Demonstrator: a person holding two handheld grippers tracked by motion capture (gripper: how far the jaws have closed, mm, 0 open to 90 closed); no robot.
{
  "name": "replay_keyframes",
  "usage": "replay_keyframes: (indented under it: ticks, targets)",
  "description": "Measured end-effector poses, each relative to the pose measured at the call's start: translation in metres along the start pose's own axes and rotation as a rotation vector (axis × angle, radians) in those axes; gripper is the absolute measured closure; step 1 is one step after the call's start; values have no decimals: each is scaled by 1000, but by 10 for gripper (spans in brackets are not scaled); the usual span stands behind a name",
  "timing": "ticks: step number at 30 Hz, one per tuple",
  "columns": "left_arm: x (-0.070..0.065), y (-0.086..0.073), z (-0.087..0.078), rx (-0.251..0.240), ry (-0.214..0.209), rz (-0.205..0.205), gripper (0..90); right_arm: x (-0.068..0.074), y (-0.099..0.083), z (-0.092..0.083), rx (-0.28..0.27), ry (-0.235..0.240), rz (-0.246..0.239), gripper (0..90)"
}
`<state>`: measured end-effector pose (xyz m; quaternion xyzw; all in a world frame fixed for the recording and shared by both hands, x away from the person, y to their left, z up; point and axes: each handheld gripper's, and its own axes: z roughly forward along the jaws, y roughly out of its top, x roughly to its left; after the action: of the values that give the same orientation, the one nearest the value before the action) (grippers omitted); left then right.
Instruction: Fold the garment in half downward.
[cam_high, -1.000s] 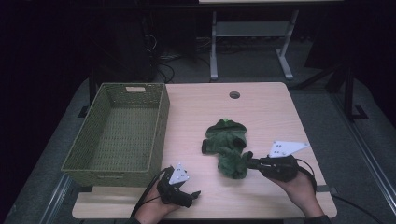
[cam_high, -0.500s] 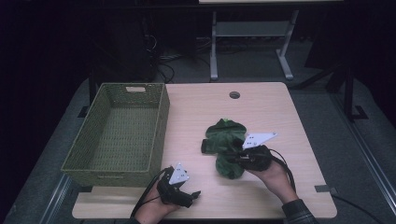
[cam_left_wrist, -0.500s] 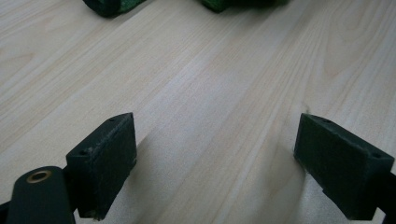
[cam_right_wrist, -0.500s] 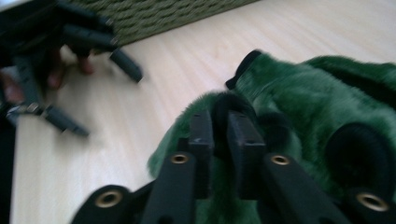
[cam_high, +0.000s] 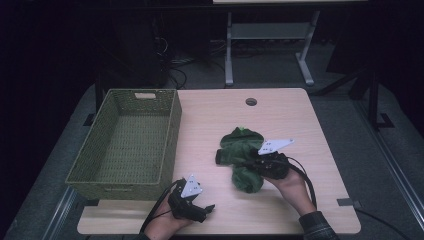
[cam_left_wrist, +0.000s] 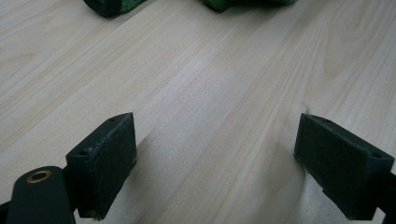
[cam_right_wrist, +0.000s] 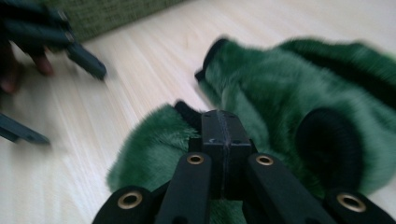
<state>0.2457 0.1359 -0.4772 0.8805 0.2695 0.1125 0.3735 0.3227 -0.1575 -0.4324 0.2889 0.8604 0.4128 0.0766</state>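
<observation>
A green fleece garment (cam_high: 241, 155) with black cuffs lies crumpled on the wooden table, right of centre. My right gripper (cam_high: 246, 164) reaches into it from the right. In the right gripper view its jaws (cam_right_wrist: 223, 128) have just been closing and now stand pressed together, tips buried in the fleece (cam_right_wrist: 261, 98), pinching a fold. My left gripper (cam_high: 206, 209) rests low near the table's front edge, left of the garment. Its jaws stand wide open over bare wood (cam_left_wrist: 215, 154), and the garment's edge (cam_left_wrist: 112, 5) lies beyond them.
A green woven basket (cam_high: 172, 135) stands on the table's left half, just behind the left gripper. A round cable hole (cam_high: 251, 101) sits near the far edge. A metal stand's legs (cam_high: 229, 60) rise from the floor beyond the table.
The right gripper has slid left from the garment's right side into the fleece and sunk a little, and the garment has bunched. The left gripper has kept still.
</observation>
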Motion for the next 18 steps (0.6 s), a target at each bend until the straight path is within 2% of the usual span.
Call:
replay_keyframes:
  ticks: [5,8,9,13,18]
  targets:
    - [0,0,0,0,0,1,122,0,-8,21,74,29,10,899]
    - [0,0,0,0,0,1,122,0,-10,23,86,38,18,900]
    - [0,0,0,0,0,0,122,-1,-12,24,112,39,22,900]
    - [0,0,0,1,0,1,122,-1,-14,26,120,50,42,900]
    - [0,0,0,0,0,1,122,2,-14,26,119,38,31,900]
